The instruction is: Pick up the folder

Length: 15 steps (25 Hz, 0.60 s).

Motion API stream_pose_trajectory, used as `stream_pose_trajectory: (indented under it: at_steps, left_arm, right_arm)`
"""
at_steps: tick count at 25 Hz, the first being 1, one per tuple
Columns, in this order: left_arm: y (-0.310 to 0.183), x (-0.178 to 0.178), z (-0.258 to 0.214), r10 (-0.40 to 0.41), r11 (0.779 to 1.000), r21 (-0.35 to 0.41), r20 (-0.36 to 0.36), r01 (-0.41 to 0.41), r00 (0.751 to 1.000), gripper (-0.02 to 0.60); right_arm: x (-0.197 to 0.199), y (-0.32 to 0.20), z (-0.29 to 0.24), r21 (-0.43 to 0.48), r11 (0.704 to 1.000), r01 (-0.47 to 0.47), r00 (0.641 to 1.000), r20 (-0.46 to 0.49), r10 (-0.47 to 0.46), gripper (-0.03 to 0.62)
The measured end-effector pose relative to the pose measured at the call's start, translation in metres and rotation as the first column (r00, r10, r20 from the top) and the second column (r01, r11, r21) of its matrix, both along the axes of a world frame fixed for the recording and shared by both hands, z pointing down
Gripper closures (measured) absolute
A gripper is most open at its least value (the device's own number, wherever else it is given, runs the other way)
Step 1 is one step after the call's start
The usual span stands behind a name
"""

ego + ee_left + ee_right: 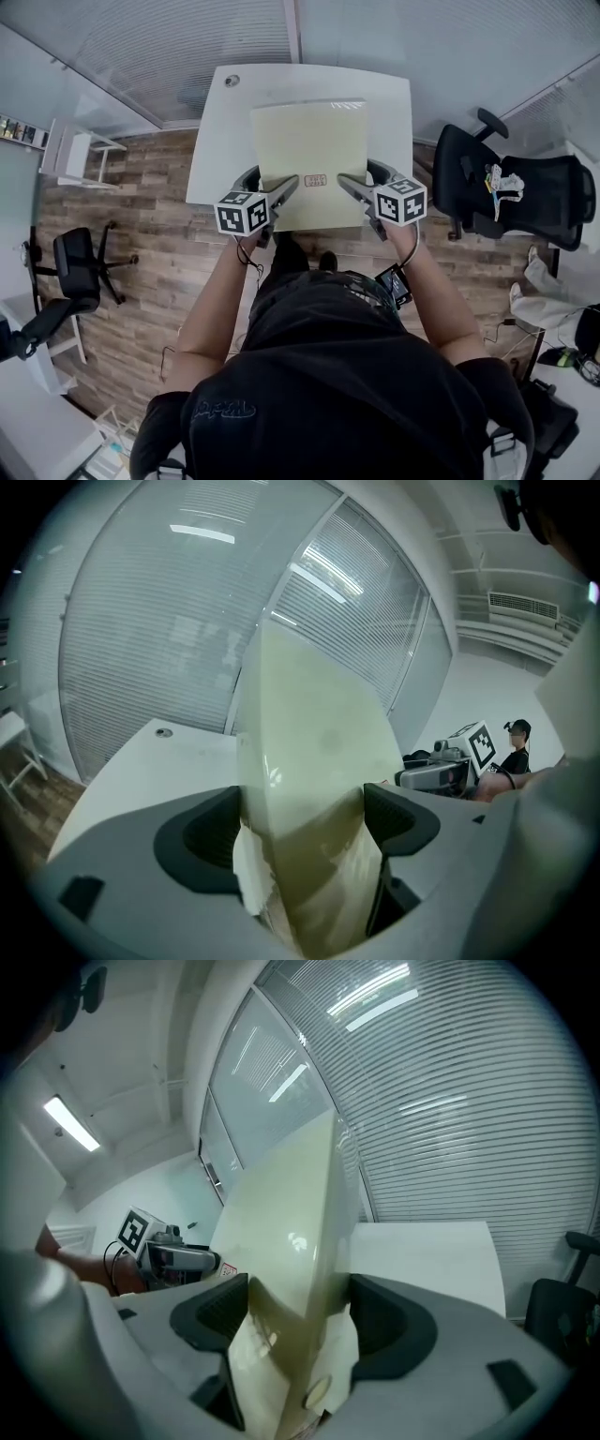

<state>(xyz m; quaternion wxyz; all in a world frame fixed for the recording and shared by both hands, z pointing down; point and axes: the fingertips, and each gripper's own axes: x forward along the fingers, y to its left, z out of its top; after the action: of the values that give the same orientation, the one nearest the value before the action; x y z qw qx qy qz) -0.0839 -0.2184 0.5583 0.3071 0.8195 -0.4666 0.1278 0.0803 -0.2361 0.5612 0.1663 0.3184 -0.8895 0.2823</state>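
Fingers [279, 195] are clamped on both sides. In the head view the left gripper [287, 187] and the right gripper [349, 186] each pinch a near corner of the pale yellow folder [309, 150]. One grip per corner makes sense to me, since a wide, floppy sheet sags or swings if it is held at one point only. The folder sits over the white counter [220, 141], its near edge toward the person and a small label [316, 180] between the two grippers. It looks raised at that near edge. Whether the far edge is touching the counter, I cannot tell from here.

Over to the left gripper view: the folder fills the gap, both fingers pressed against it, and loose pale sheets are bunched inside the grip. The sheet rises steeply ahead with the counter well below, so I judge the lift to be under way.

The right gripper view mirrors that, with the fingers closed tight on the folder's edge, the sheet tilted up and the other gripper visible across it.

Around the scene there is a cable hole [232, 81] at the counter's far corner and a blinds-covered glass wall [234, 37] just beyond. A black chair [511, 192] stands to the right, near the counter, and another chair [80, 267] sits well apart on the left on the wooden floor [131, 187]. None of these is in the folder's upward path.
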Motion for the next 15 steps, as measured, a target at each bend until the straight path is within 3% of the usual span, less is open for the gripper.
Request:
stream_pose_trajectory:
  at_steps: [15]
  left_arm:
    - [0.064,-0.011,-0.007,-0.033,0.999,0.013,-0.002,0.033,0.999,0.155]
  right_arm:
    - [-0.012,0.061,-0.009,0.015,1.0,0.01,1.0,-0.014,-0.01,0.249]
